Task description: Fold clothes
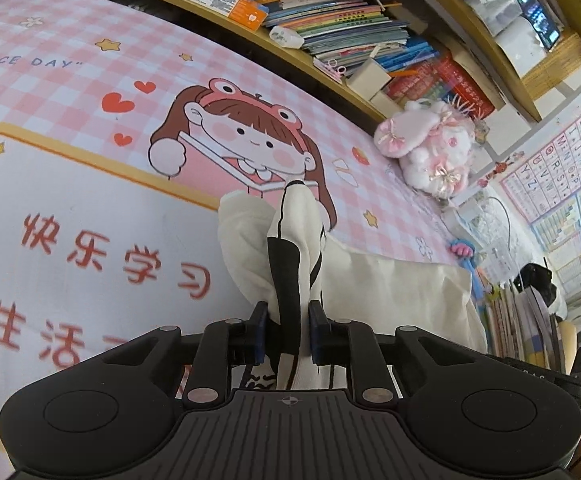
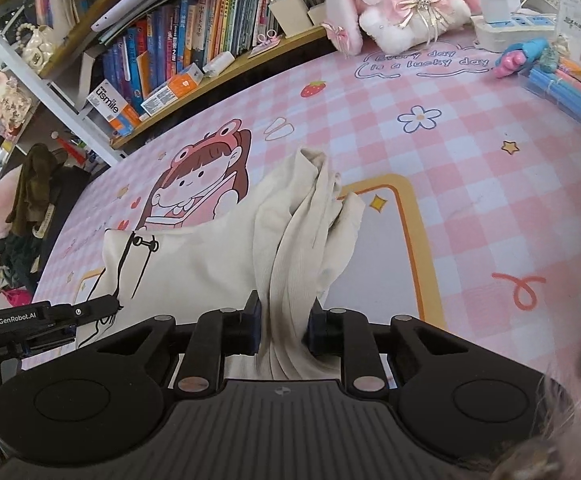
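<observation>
A cream garment [image 2: 218, 256] with black line print lies partly bunched on the pink checked table mat [image 2: 450, 152]. My right gripper [image 2: 284, 330] is shut on a gathered ribbed fold of it near the table's front edge. My left gripper [image 1: 288, 330] is shut on another part of the same garment [image 1: 290, 248], a cream fold with a thick black stripe that rises between the fingers. The left gripper also shows in the right wrist view [image 2: 112, 306], at the garment's left edge. The rest of the garment spreads to the right in the left wrist view [image 1: 402, 292].
A bookshelf [image 2: 194, 40] full of books runs along the table's far side. A pink and white plush rabbit [image 2: 394, 4], a power strip [image 2: 506, 28] and a pack of coloured pens [image 2: 562, 84] sit at the far right. Dark clothes hang at the left [image 2: 34, 188].
</observation>
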`<state>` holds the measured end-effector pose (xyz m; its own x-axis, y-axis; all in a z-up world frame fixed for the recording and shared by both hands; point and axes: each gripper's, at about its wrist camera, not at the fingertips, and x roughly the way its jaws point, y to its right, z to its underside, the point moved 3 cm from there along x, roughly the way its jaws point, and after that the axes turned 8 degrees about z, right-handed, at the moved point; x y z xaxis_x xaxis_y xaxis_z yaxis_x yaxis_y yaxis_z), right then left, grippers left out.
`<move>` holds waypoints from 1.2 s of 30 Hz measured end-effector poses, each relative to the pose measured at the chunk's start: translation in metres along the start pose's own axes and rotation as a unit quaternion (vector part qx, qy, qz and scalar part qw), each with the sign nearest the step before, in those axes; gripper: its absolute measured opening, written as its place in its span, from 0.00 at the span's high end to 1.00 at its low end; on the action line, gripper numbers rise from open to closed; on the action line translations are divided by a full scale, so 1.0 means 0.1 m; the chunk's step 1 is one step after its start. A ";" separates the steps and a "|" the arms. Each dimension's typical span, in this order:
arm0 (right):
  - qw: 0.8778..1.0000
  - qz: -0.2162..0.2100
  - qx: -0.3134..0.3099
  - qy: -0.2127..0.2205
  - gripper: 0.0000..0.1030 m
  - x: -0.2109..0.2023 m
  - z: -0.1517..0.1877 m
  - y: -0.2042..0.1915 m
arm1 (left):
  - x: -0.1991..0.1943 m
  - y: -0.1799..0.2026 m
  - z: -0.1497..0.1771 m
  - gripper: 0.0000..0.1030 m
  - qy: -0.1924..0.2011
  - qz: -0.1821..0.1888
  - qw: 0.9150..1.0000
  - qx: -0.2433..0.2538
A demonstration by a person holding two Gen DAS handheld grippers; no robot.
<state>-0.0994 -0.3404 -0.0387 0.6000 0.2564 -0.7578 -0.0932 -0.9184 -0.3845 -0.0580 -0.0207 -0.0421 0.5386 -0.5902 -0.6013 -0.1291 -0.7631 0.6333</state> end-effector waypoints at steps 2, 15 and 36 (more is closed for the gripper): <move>1.000 -0.001 -0.004 0.001 0.82 -0.05 0.04 0.00 | -0.04 0.02 0.06 0.82 0.003 0.000 1.000 0.001; 0.999 -0.013 -0.036 0.004 0.83 -0.25 0.28 -0.08 | -0.33 0.08 0.32 0.83 0.016 -0.008 1.000 0.001; 0.999 0.004 -0.039 0.033 0.83 -0.05 0.14 -0.72 | -0.41 -0.42 -0.31 0.84 0.008 0.019 1.000 0.016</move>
<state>-0.1068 -0.2716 -0.0145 0.6514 0.2314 -0.7225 -0.0372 -0.9414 -0.3351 -0.0489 0.0437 -0.0291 0.5465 -0.6145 -0.5689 -0.1758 -0.7484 0.6395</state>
